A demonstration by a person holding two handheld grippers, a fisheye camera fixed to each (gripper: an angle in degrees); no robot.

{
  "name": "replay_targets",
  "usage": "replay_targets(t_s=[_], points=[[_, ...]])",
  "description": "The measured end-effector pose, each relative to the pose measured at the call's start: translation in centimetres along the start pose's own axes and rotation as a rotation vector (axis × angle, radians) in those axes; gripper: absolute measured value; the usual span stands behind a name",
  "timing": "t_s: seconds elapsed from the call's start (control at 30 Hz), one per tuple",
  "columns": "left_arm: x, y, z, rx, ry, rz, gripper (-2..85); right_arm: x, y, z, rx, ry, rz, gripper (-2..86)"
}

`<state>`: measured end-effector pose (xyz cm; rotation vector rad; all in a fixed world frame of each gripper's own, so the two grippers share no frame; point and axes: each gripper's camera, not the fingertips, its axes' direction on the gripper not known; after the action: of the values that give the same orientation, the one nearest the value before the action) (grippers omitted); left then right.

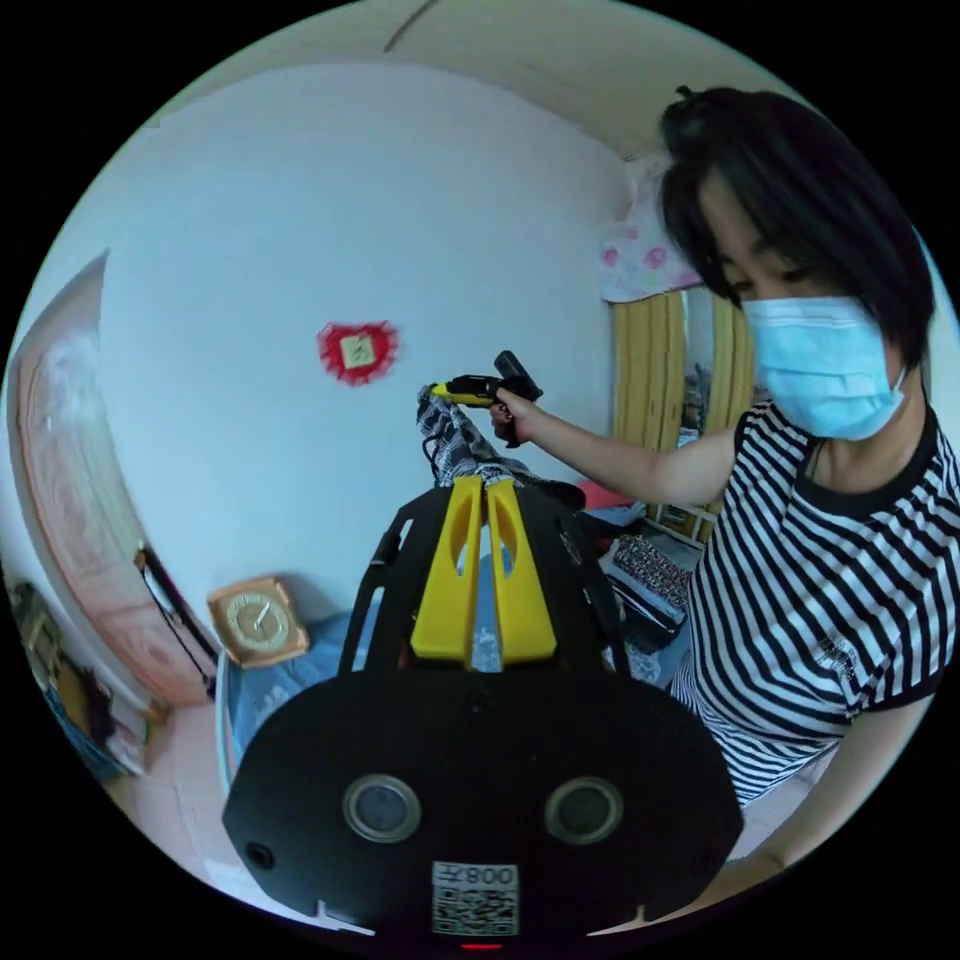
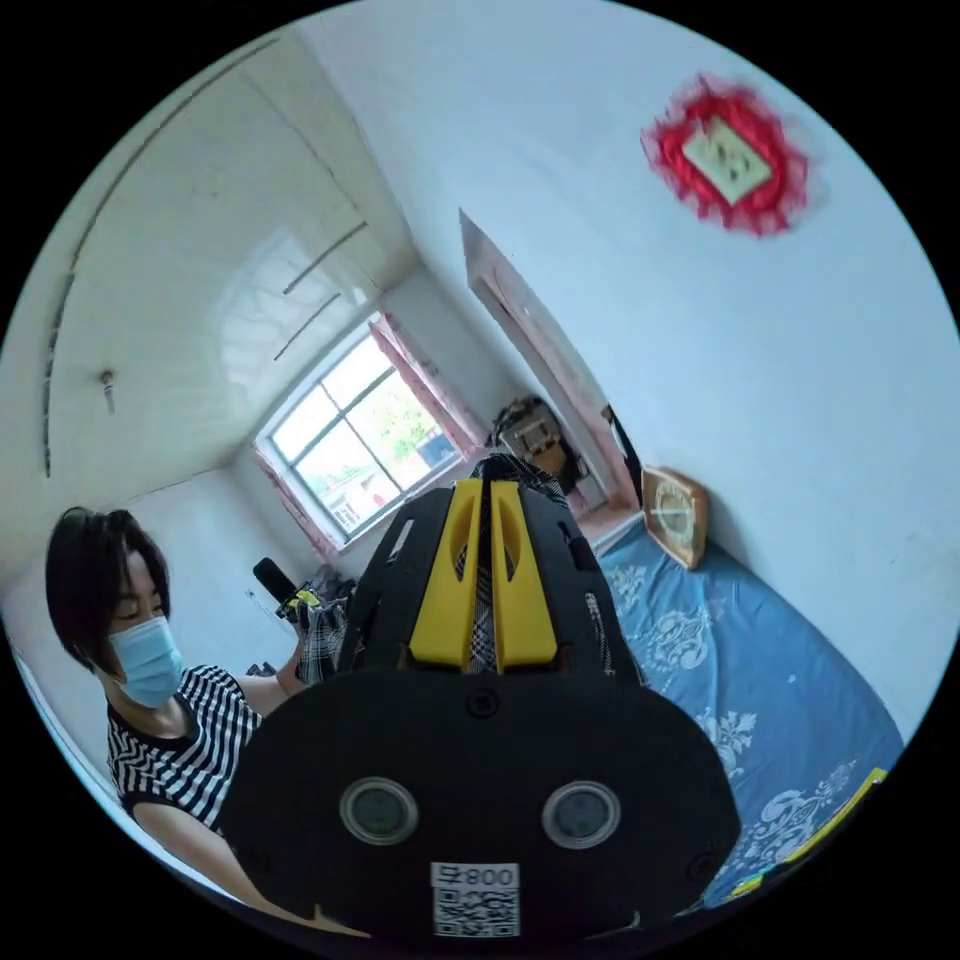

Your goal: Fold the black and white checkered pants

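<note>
The black and white checkered pants point(image 1: 455, 445) hang in the air, stretched between the two grippers. My left gripper point(image 1: 485, 487) has its yellow jaws closed together on one edge of the fabric. In the left gripper view a hand holds the right gripper point(image 1: 478, 389) higher up, with the cloth drooping from it. My right gripper point(image 2: 485, 488) is shut on the pants point(image 2: 483, 600), and a checkered strip shows between its jaws. In the right gripper view the left gripper point(image 2: 300, 602) sits farther off with more checkered cloth point(image 2: 322, 640) bunched below it.
A bed with a blue patterned sheet point(image 2: 760, 680) lies below, against a white wall. A wooden clock point(image 2: 675, 515) leans on that wall by a pink door point(image 2: 540, 340). A person in a striped shirt point(image 1: 820, 600) stands close by. A window point(image 2: 350, 430) is behind.
</note>
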<state>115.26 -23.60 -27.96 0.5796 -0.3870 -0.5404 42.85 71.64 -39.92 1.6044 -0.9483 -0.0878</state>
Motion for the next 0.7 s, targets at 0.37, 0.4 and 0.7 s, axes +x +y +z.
replay_targets(t_s=[0.37, 0.4, 0.7], points=[[-43.8, 18.8, -5.8, -0.381, -0.048, -0.555, 0.5, 25.3, 8.7, 47.1, -0.684, 0.042, 0.333, 2.2], [-48.1, 21.5, -5.9, -0.453, -0.051, -0.629, 0.6, 26.3, 10.0, 49.3, -0.733, 0.047, 0.347, 2.4], [-70.8, 37.4, -7.8, -0.689, -0.128, -1.167, 1.2, 35.5, 24.1, 53.7, -0.975, 0.196, 0.570, 5.6]])
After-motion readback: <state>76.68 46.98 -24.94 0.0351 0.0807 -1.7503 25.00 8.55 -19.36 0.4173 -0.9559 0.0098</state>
